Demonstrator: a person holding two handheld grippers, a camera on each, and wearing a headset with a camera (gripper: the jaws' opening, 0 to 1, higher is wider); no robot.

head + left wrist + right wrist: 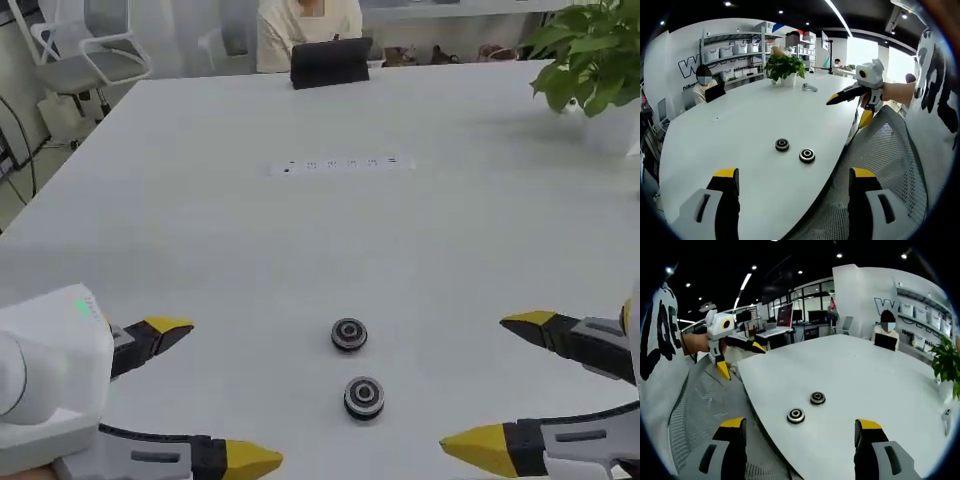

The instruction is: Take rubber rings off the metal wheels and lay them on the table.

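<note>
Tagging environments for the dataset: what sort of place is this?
Likely an open-plan office or lab: a large white table with a power strip, shelves of storage bins, and a person at a laptop.

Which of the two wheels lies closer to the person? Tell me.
The lower wheel in the head view; the other wheel sits farther in on the table.

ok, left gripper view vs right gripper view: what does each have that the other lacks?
Left gripper view: the right gripper, jaws open, with bright windows behind it. Right gripper view: the left gripper, jaws open, with desks and monitors behind it. Both: two metal wheels on the table, the plant, a seated person.
</note>
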